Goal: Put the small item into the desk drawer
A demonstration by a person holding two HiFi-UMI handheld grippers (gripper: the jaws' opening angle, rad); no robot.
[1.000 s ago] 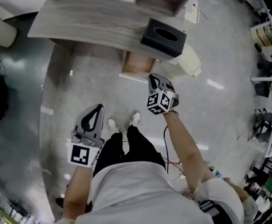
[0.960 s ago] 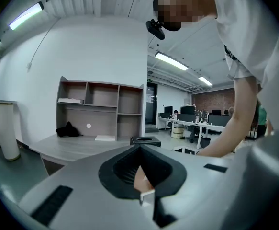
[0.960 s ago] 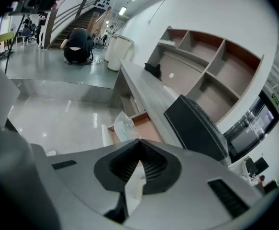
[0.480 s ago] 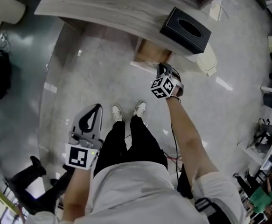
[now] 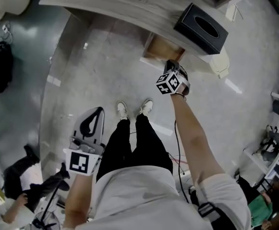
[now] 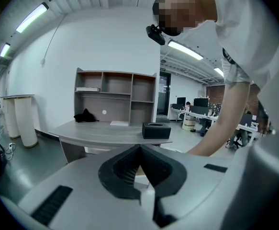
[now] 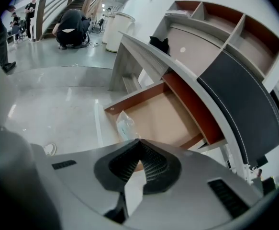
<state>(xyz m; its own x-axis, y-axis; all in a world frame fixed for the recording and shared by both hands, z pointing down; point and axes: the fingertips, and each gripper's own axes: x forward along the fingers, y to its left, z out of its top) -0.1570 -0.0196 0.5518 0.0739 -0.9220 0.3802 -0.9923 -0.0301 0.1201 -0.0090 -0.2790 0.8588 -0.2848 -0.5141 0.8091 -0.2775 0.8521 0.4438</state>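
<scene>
the desk [image 5: 129,6] runs across the top of my head view, with a black tissue box [image 5: 201,28] on its near edge. under it the drawer [image 7: 158,116] stands pulled out, its pale floor bare as far as i can see. my left gripper [image 6: 139,147] hangs low by my leg, well away from the desk, jaws together and nothing between them. my right gripper [image 7: 139,142] is stretched out to the drawer's front edge, jaws pressed together. the small clear packet [image 7: 124,123] shows just past their tips, over the front corner of the drawer. it looks pinched there, though the wide-angle view leaves me not quite sure it isn't already resting inside. i judge this the delivery step. next i should carry the tips further over the drawer floor, lower them, and open the jaws so the packet drops in.
</scene>
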